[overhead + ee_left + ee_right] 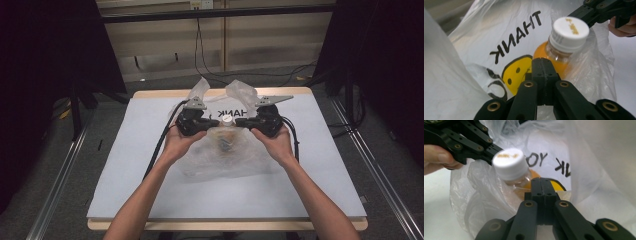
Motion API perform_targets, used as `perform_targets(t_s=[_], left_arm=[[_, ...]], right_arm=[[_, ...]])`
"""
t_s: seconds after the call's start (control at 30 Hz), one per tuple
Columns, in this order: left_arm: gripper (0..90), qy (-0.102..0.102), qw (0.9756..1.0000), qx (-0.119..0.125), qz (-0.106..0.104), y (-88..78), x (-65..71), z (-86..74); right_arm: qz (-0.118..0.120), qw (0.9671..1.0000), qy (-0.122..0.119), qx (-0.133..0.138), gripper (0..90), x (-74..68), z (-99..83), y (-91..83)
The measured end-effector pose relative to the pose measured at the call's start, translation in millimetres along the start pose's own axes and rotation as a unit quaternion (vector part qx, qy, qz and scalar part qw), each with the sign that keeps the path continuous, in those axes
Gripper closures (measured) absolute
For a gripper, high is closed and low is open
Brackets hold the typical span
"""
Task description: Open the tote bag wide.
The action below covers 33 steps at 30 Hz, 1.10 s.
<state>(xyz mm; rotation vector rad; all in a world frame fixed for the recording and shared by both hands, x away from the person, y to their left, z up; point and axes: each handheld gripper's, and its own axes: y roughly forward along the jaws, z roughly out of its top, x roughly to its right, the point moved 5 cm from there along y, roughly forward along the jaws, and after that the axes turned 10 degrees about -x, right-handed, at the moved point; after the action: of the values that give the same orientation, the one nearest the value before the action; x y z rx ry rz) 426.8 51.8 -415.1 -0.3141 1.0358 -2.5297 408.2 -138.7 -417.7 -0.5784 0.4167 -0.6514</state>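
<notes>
Plastic, thin and crinkled, makes up the translucent bag (225,150) that lies on the pale grey mat (140,165) covering the table; black block letters and a round yellow smiley face (517,70) are printed on its film. Inside the bag, near its open mouth, stands a clear bottle (560,50) of orange liquid, rounded at the shoulder and topped with a ribbed white screw cap (570,31) bearing a faint gold mark. The left gripper (212,122) comes at the bottle from the left side and the right gripper (240,121) from the right, their tips just beside the cap and nearly meeting over it. Both are matt black, built of jointed bars with brass-coloured rivets. In each gripper view the two jaws stand pressed together, flat face to flat face; whether a fold of bag film is pinched between them cannot be told. The bag's loose handles (200,90) rise crumpled behind the bottle.
</notes>
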Motion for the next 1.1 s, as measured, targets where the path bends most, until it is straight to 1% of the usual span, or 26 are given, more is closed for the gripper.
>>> perform_targets(t_s=[0.03, 0.07, 0.1, 0.13, 0.2, 0.23, 0.27, 0.3, 0.4, 0.47, 0.53, 0.57, 0.6, 0.7, 0.73, 0.8, 0.83, 0.87, 0.9, 0.93, 0.97, 1.0, 1.07, 1.1], left_arm=[[90.0, 0.007, 0.9999, -0.011, 0.004, 0.0, -0.1, -3.9], [90.0, 0.009, 0.9998, -0.017, 0.006, 1.1, -0.3, -7.5], [90.0, 0.006, 0.9997, -0.022, 0.005, 1.8, -0.3, -11.1], [90.0, 0.004, 0.9997, -0.022, 0.004, 3.2, -0.6, -13.3], [90.0, 0.003, 0.9992, -0.039, 0.003, 8.1, -2.6, -19.2], [90.0, 0.001, 0.9993, -0.037, 0.004, 11.3, -2.6, -21.1], [90.0, 0.000, 0.9992, -0.039, 0.001, 15.0, -2.8, -23.3], [90.0, -0.006, 0.9991, -0.043, -0.002, 19.6, -2.6, -25.9], [90.0, -0.009, 0.9979, -0.064, -0.003, 31.7, -5.3, -36.5], [90.0, -0.012, 0.9974, -0.070, -0.007, 39.0, -6.0, -44.2], [90.0, -0.012, 0.9966, -0.079, -0.017, 43.2, -6.8, -51.6], [90.0, -0.016, 0.9967, -0.078, -0.020, 46.1, -6.6, -55.0], [90.0, -0.019, 0.9966, -0.076, -0.024, 48.8, -6.0, -57.8], [90.0, -0.024, 0.9954, -0.087, -0.033, 55.1, -6.0, -68.7], [90.0, -0.025, 0.9950, -0.092, -0.028, 56.8, -6.0, -71.9], [90.0, -0.027, 0.9939, -0.105, -0.020, 60.8, -7.9, -81.2], [90.0, -0.036, 0.9949, -0.091, -0.024, 61.3, -8.8, -83.1], [90.0, -0.044, 0.9947, -0.089, -0.028, 60.2, -10.1, -83.9], [90.0, -0.040, 0.9942, -0.097, -0.024, 57.9, -11.7, -84.9], [90.0, -0.041, 0.9935, -0.104, -0.020, 55.3, -12.4, -86.5], [90.0, -0.038, 0.9936, -0.104, -0.022, 53.2, -12.8, -89.0], [90.0, -0.036, 0.9939, -0.102, -0.023, 51.1, -13.1, -91.0], [90.0, -0.040, 0.9943, -0.097, -0.021, 46.2, -14.6, -96.6], [90.0, -0.041, 0.9941, -0.098, -0.022, 42.8, -16.6, -99.8]], right_arm=[[0.001, 1.0000, 0.000, -0.003, 90.0, 0.3, -3.2, -0.1], [-0.002, 1.0000, 0.000, -0.005, 90.0, 0.9, -6.4, -0.1], [-0.004, 0.9999, -0.001, -0.010, 90.0, 1.8, -10.1, -0.1], [-0.005, 0.9999, 0.003, -0.013, 90.0, 2.6, -13.3, 0.5], [-0.006, 0.9998, 0.008, -0.019, 90.0, 5.1, -19.6, 3.1], [-0.007, 0.9997, 0.008, -0.023, 90.0, 6.1, -22.7, 5.6], [-0.007, 0.9996, 0.010, -0.027, 90.0, 6.6, -25.8, 8.9], [-0.006, 0.9993, 0.011, -0.035, 90.0, 7.3, -28.9, 12.6], [-0.009, 0.9983, 0.011, -0.057, 90.0, 10.4, -37.9, 24.3], [-0.007, 0.9978, 0.015, -0.064, 90.0, 12.7, -44.2, 30.1], [-0.003, 0.9974, 0.019, -0.070, 90.0, 14.9, -51.7, 34.6], [-0.004, 0.9970, 0.023, -0.074, 90.0, 16.2, -55.9, 36.5], [-0.003, 0.9964, 0.026, -0.081, 90.0, 17.2, -60.1, 38.5], [0.001, 0.9946, 0.026, -0.100, 90.0, 18.4, -71.0, 42.8], [0.004, 0.9940, 0.030, -0.105, 90.0, 18.0, -74.2, 43.6], [0.004, 0.9929, 0.028, -0.115, 90.0, 19.3, -80.5, 45.2], [0.006, 0.9923, 0.034, -0.119, 90.0, 20.3, -83.4, 45.9], [0.003, 0.9917, 0.036, -0.124, 90.0, 21.9, -85.9, 46.4], [0.003, 0.9912, 0.040, -0.126, 90.0, 22.9, -88.5, 46.9], [0.003, 0.9907, 0.042, -0.129, 90.0, 23.7, -91.3, 47.1], [0.009, 0.9914, 0.045, -0.122, 90.0, 24.3, -93.7, 46.8], [0.014, 0.9912, 0.053, -0.120, 90.0, 24.8, -95.3, 45.7], [0.014, 0.9911, 0.051, -0.122, 90.0, 26.2, -97.1, 43.0], [0.015, 0.9913, 0.048, -0.122, 90.0, 26.3, -98.1, 41.7]])
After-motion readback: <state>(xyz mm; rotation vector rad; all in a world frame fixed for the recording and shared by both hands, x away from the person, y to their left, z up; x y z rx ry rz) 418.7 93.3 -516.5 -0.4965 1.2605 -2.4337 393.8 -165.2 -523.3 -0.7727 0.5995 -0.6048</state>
